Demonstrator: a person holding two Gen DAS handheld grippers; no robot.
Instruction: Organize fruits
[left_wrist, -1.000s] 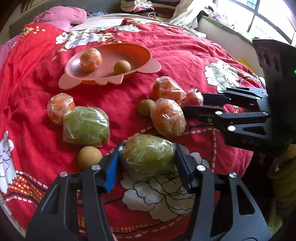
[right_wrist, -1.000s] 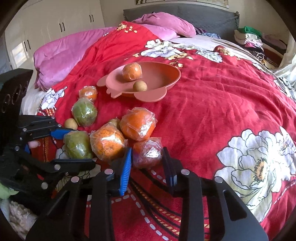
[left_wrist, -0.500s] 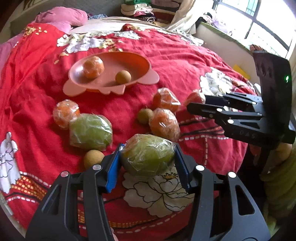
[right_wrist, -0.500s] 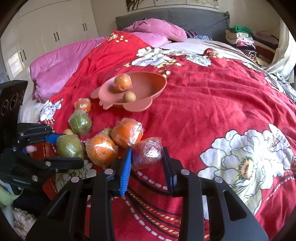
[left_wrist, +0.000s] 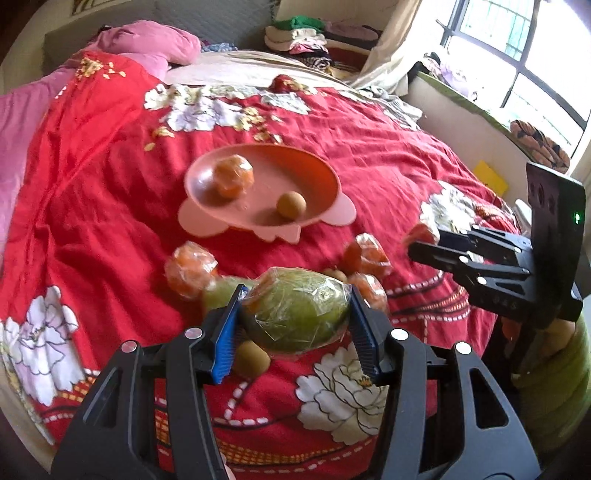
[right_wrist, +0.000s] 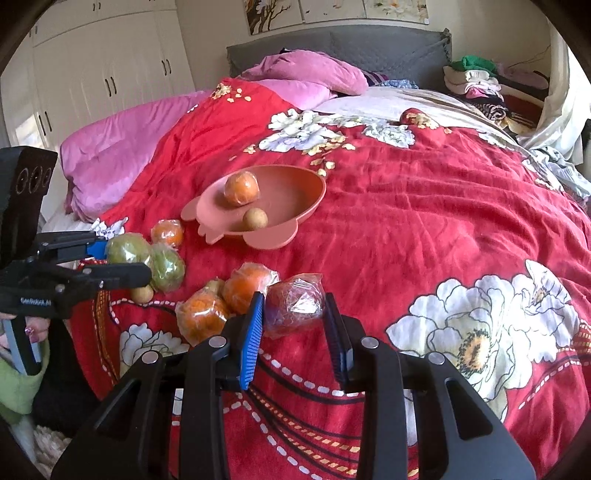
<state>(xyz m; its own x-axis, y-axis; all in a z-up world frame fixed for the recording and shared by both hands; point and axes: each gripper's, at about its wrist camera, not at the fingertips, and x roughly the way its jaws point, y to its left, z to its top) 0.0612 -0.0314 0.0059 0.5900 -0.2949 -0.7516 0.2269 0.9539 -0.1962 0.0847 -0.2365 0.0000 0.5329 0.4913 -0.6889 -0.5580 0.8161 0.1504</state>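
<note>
— What did you have in each hand just then?

— My left gripper (left_wrist: 295, 321) was clamped on the green fruit (left_wrist: 295, 314), wrapped in clear film, one pad on each side of its widest part. My right gripper (right_wrist: 293, 317) stood narrow, pressed on the dark red fruit (right_wrist: 293, 304), also in film. Both fruits sat right between my fingertips, clear of the bedspread (right_wrist: 424, 236).

— How did they feel likely to handle?

— I judged the green one fairly heavy and firm, but the film looked slick and crinkly, so a grip across the middle seemed safest. The red one looked small and light, with loose film bunched round it; squeezing harder could bruise it.

— And where was the rest?

— Ahead of my left gripper, beyond the fruit it held, lay the pink dish (left_wrist: 258, 225) with a wrapped orange (left_wrist: 233, 180) and a small tan fruit (left_wrist: 291, 206) in it. Nearer, just past my fingertips, more wrapped oranges and another green fruit lay on the cloth.

— What about the surface?

— A soft, rumpled bed, so I reckoned round fruit could roll. Pink pillows (right_wrist: 306, 75) lay far ahead, cupboards off to the left of my right gripper, a window to the right of my left.
</note>
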